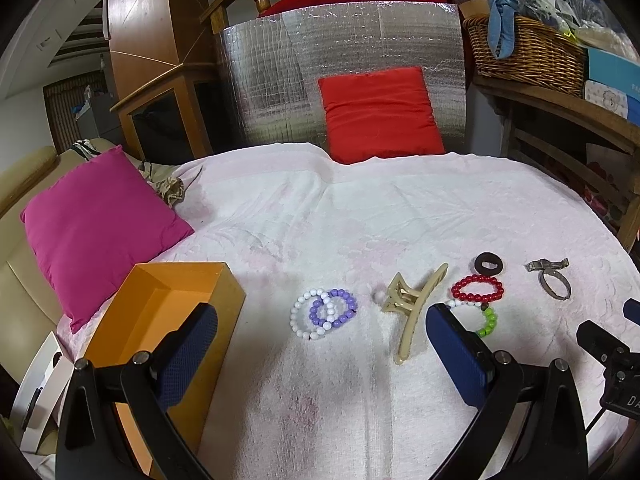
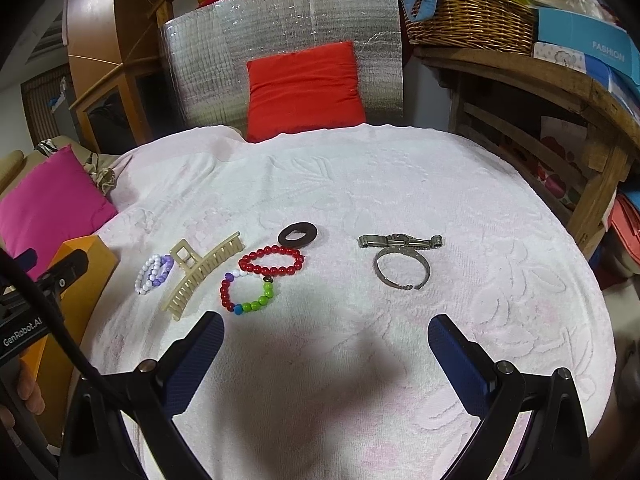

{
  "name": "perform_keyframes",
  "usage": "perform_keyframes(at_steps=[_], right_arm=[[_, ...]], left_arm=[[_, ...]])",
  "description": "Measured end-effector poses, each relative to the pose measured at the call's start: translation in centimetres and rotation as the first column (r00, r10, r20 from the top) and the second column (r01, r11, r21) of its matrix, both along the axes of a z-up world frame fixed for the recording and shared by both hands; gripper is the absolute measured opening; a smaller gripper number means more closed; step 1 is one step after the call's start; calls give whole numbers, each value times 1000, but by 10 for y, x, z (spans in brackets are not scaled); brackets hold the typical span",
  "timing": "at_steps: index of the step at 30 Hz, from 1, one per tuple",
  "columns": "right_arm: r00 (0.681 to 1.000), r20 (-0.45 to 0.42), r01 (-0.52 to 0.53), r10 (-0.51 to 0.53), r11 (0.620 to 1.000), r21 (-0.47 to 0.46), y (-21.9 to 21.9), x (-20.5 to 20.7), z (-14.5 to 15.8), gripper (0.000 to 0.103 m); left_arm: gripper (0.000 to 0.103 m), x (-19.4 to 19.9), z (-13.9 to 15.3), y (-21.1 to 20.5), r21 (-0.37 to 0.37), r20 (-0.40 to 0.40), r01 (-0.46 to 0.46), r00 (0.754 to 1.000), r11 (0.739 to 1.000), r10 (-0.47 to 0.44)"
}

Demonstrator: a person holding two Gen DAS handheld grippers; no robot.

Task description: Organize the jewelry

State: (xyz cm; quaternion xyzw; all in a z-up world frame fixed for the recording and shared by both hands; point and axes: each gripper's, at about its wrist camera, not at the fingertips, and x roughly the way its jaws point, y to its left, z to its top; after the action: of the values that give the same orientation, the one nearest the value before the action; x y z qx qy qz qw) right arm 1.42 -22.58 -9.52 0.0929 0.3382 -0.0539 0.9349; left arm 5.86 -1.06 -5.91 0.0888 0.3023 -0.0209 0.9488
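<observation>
On a white towel lie a white and purple bead bracelet pair, a beige claw hair clip, a red bead bracelet, a multicolour bead bracelet, a dark ring-shaped hair tie, a metal watch and a metal bangle. An empty orange box stands at the left. My left gripper is open above the towel near the bracelets. My right gripper is open and empty, short of the bangle.
A pink cushion lies at the left and a red cushion at the back against a silver foil panel. A wooden shelf with a wicker basket and boxes stands at the right.
</observation>
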Motion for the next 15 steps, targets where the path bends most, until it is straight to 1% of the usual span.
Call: perform_keyframes(at_steps=[4,6,9,11,13,14,15], right_arm=[[1000,-5,-4,4,1000,3,-1,2,-1,103],[1000,-9,-5,5,1000,10,-4,4,-1,103],[1000,-21,0,1,999,43,-15,11,-3,103],[999,-40,0,4,997,82,-24,17,-6,103],[997,-65,-24,33,991,135,-30,28,-10,102],[996,-74,-35,46,988,152,-31,33,-12,101],[994,-87,-53,68,985,167,-30,42,-15,96]], left_arm=[[103,6,-6,5,2,-21,9,1000,1000,-9],[103,15,-13,10,-21,-60,25,998,999,-26],[103,35,-31,23,-84,-163,58,984,995,-71],[103,41,-39,28,-89,-193,54,979,995,-70],[103,41,-42,30,-51,-159,40,986,998,-48],[103,41,-42,31,-27,-130,46,990,999,-49],[103,41,-43,30,-11,-119,58,991,998,-59]])
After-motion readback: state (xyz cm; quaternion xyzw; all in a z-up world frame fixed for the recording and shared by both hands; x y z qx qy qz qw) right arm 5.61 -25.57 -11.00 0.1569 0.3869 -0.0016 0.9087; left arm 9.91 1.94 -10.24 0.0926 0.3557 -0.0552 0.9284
